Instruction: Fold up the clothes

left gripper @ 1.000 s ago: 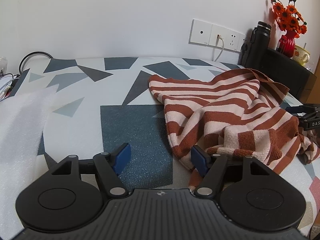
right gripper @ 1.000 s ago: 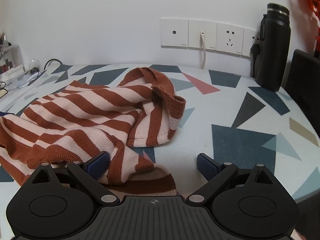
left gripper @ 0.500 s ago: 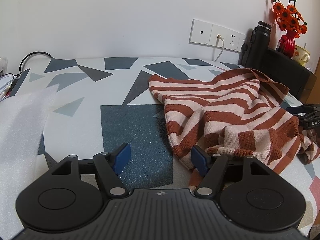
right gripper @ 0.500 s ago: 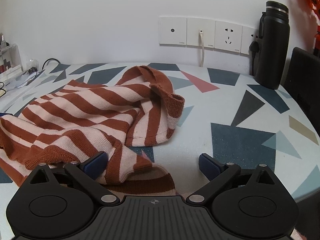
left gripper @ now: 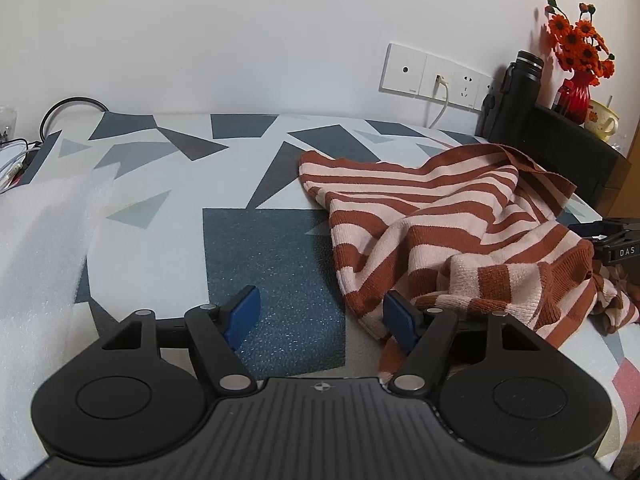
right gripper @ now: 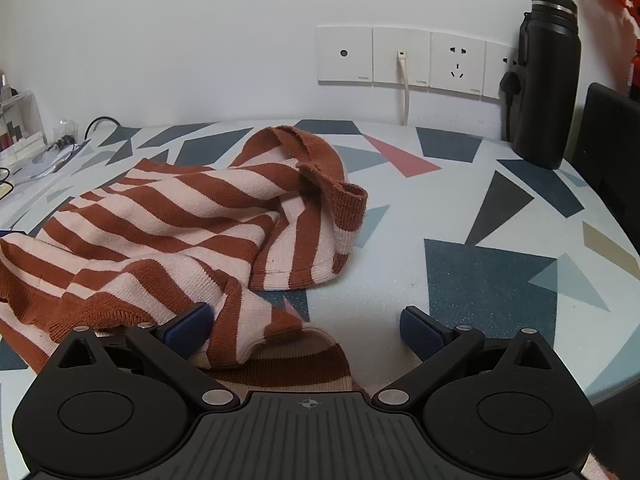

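A rust-and-cream striped knit sweater (left gripper: 448, 232) lies crumpled on the table with the geometric-print cover (left gripper: 168, 216). It also shows in the right wrist view (right gripper: 180, 224). My left gripper (left gripper: 322, 316) is open, low over the table, with the sweater's near edge by its right finger. My right gripper (right gripper: 306, 326) is open, with a fold of the sweater's hem lying between its fingers, close to the left pad (right gripper: 188, 324). The right gripper's tip shows at the right edge of the left wrist view (left gripper: 616, 240).
A white foam sheet (left gripper: 40, 248) lies at the left. A black bottle (right gripper: 550, 80) stands at the back right by wall sockets (right gripper: 404, 56). A black box (left gripper: 560, 148) carries a red vase of orange flowers (left gripper: 578, 60). Cables (left gripper: 24, 152) lie far left.
The right gripper has edged forward and slightly lower toward the sweater. The left gripper has stayed still. The sweater has not moved.
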`<action>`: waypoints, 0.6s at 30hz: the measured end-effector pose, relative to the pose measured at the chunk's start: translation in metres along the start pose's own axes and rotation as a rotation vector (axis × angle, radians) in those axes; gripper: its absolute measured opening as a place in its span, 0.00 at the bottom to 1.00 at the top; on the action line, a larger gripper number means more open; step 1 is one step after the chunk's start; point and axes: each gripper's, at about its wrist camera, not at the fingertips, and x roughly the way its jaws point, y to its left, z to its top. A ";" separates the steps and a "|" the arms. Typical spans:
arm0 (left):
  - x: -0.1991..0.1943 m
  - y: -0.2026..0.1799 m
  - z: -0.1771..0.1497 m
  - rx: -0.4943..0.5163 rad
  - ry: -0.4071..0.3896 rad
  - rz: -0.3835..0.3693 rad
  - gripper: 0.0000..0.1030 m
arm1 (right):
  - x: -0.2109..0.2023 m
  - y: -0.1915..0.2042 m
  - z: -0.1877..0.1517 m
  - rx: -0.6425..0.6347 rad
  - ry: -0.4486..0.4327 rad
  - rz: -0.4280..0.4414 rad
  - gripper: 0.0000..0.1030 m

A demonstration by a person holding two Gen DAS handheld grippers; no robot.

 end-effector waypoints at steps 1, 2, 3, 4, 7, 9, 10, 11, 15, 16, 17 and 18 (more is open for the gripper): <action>0.000 0.000 0.000 0.001 0.000 0.000 0.68 | 0.000 0.000 0.000 0.000 0.000 -0.002 0.97; 0.000 0.000 0.000 0.003 0.000 0.001 0.68 | 0.000 0.000 0.000 0.000 0.000 -0.003 0.97; 0.000 0.000 0.000 0.005 0.001 0.002 0.68 | 0.000 0.000 0.000 0.001 0.000 -0.005 0.98; 0.000 -0.001 0.000 0.010 0.002 0.006 0.68 | 0.000 0.000 0.000 0.002 0.000 -0.007 0.98; 0.001 -0.002 0.000 0.018 0.005 0.010 0.69 | 0.000 0.000 0.001 0.006 0.003 -0.013 0.99; 0.001 -0.002 0.000 0.017 0.004 0.010 0.69 | 0.000 0.001 0.000 0.004 0.002 -0.016 0.99; 0.001 -0.002 0.000 0.017 0.004 0.010 0.69 | 0.000 0.001 0.000 0.003 0.001 -0.018 0.99; 0.001 -0.002 0.000 0.017 0.004 0.010 0.69 | 0.000 0.002 0.000 0.000 -0.001 -0.022 0.99; 0.001 -0.002 0.000 0.018 0.004 0.006 0.70 | -0.003 0.006 -0.002 -0.023 -0.016 -0.046 0.99; 0.001 -0.002 0.000 0.018 0.004 0.006 0.71 | -0.003 0.007 -0.002 -0.028 -0.020 -0.053 0.99; 0.001 -0.002 0.000 0.018 0.004 0.005 0.71 | -0.004 0.009 -0.002 -0.037 -0.023 -0.060 0.99; 0.001 -0.002 0.000 0.018 0.004 0.005 0.71 | -0.004 0.010 -0.002 -0.047 -0.027 -0.068 0.99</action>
